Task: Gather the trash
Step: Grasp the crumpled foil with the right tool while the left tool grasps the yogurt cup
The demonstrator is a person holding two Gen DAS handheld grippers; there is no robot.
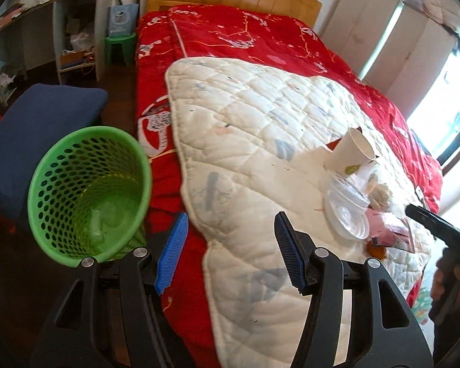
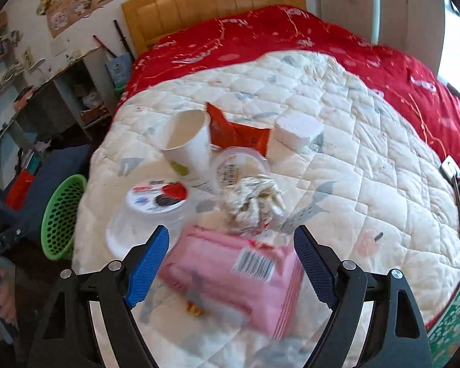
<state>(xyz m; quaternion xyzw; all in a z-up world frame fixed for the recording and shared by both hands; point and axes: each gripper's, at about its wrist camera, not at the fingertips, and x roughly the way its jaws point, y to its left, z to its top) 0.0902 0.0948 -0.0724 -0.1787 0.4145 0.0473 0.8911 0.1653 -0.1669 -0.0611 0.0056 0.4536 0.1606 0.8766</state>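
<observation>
Right gripper [image 2: 231, 268] wide, nothing clamped, poised over pink packet [image 2: 230, 279] on white quilt [image 2: 352, 184]; left gripper [image 1: 231, 250] half-open, empty. Slippery wrapper, likely to slide out. Green basket [image 1: 86, 190] off quilt's left edge; drop might miss.

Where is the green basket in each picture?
Left wrist view: the green basket is big, at lower left, beside the bed.
Right wrist view: it peeks out at the left edge, beside the quilt.
Shared landmark: the white paper cup on the quilt.
</observation>
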